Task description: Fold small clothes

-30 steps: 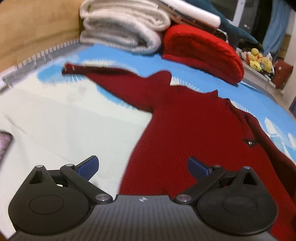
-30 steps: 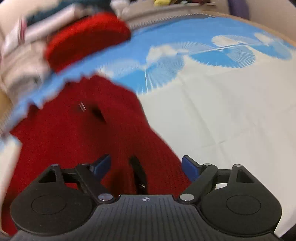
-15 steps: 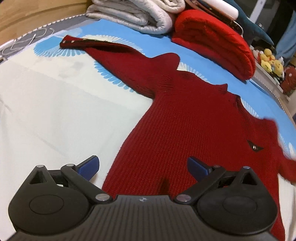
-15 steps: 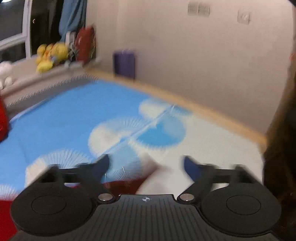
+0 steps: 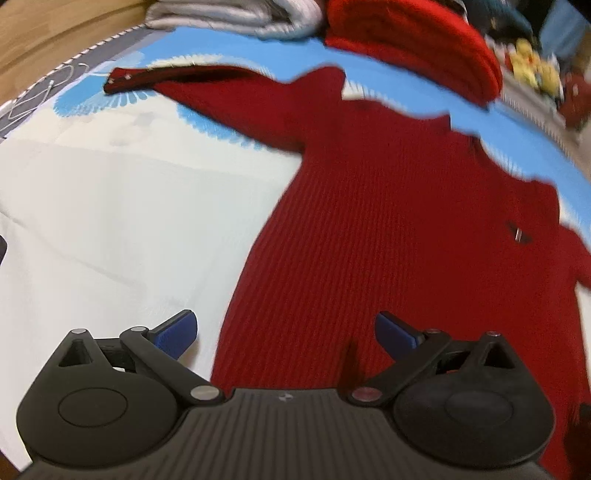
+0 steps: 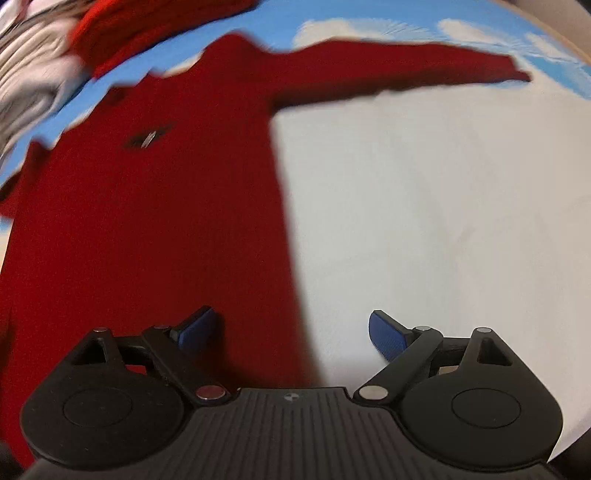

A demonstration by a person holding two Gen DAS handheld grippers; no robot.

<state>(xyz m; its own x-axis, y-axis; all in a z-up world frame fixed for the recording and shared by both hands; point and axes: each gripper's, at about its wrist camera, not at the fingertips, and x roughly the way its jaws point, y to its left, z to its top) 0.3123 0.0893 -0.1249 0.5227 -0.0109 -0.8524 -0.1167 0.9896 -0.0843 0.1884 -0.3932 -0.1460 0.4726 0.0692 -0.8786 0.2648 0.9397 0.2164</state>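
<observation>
The red sweater (image 5: 388, 221) lies spread flat on the bed (image 5: 110, 206), both sleeves stretched outward. The left gripper (image 5: 286, 332) hangs spread wide, holding nothing, over the sweater's left hem edge; the right gripper (image 6: 291, 332), likewise wide and empty, straddles its right side edge. Bare pale sheet flanks both sides; folded blankets (image 5: 229, 14) and a red bundle (image 5: 413, 40) lie beyond the collar.

Left gripper (image 5: 286, 332) (jaws spread) above red sweater's (image 5: 388, 229) hem, sleeve outstretched.
</observation>
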